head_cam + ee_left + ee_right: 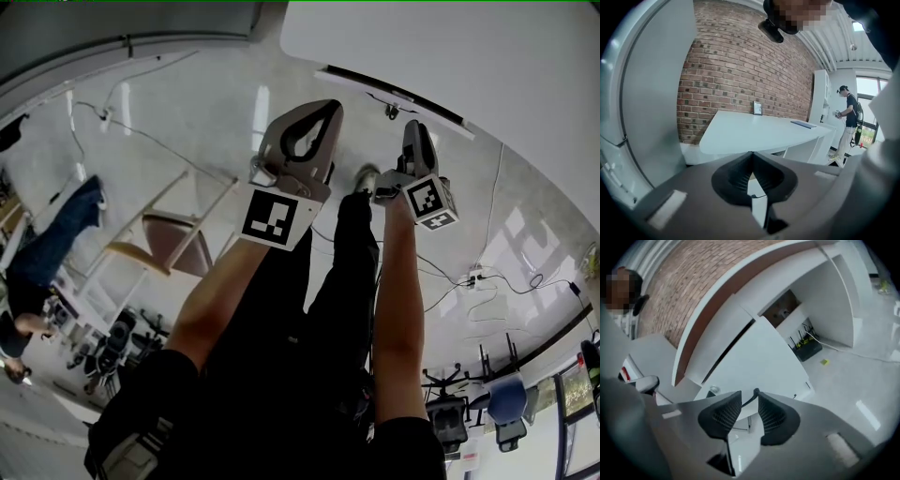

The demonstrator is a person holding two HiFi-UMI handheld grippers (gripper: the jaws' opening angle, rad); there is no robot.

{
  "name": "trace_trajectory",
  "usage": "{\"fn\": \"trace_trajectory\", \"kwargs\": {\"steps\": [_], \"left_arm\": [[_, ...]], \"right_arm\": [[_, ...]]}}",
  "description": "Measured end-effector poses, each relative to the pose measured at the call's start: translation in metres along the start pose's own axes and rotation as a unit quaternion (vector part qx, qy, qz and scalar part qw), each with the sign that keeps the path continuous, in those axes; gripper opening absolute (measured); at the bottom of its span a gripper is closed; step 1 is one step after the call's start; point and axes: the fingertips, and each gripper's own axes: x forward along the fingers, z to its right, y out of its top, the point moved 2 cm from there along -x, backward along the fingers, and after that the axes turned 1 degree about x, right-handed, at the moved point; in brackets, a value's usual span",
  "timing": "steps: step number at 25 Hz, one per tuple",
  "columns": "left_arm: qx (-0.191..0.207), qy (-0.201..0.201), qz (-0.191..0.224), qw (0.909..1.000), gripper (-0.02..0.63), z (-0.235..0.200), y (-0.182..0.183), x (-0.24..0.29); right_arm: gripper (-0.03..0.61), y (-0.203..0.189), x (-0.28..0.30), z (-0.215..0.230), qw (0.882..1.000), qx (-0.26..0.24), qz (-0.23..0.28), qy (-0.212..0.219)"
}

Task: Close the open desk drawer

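- Drawer [757,355]: white front below desk [764,282] top, mid-frame; dark gap along edge.
- Likely rigid, sliding on runners; flat push mid-front suits.
- Left hand-held gripper [751,157] closed, empty; right hand-held gripper [749,401] narrowly apart, empty.

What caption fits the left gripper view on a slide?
Left claw, shut and empty, faces a white desk before a brick wall; a person stands at right.
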Motion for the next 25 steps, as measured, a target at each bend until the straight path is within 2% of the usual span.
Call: {"fn": "trace_trajectory", "kwargs": {"steps": [3,7,21,25], "left_arm": [[0.003,-0.008,-0.003,1.0,0.02,0.004,-0.001,0.001],[0.0,-0.015,-0.005,0.9999,0.02,0.006,-0.002,0.004],[-0.014,-0.019,-0.01,0.9997,0.02,0.006,-0.007,0.003],[-0.017,-0.02,-0.014,0.9996,0.02,0.005,-0.007,0.001]], "right_arm": [[0.118,-0.007,0.013,0.002,0.998,0.065,0.005,0.017],[0.12,-0.011,0.028,0.002,0.995,0.096,0.004,0.029],[0.067,-0.007,0.035,-0.006,0.994,0.104,0.004,0.039],[0.064,0.009,0.029,-0.018,0.991,0.107,0.042,0.062]]}}
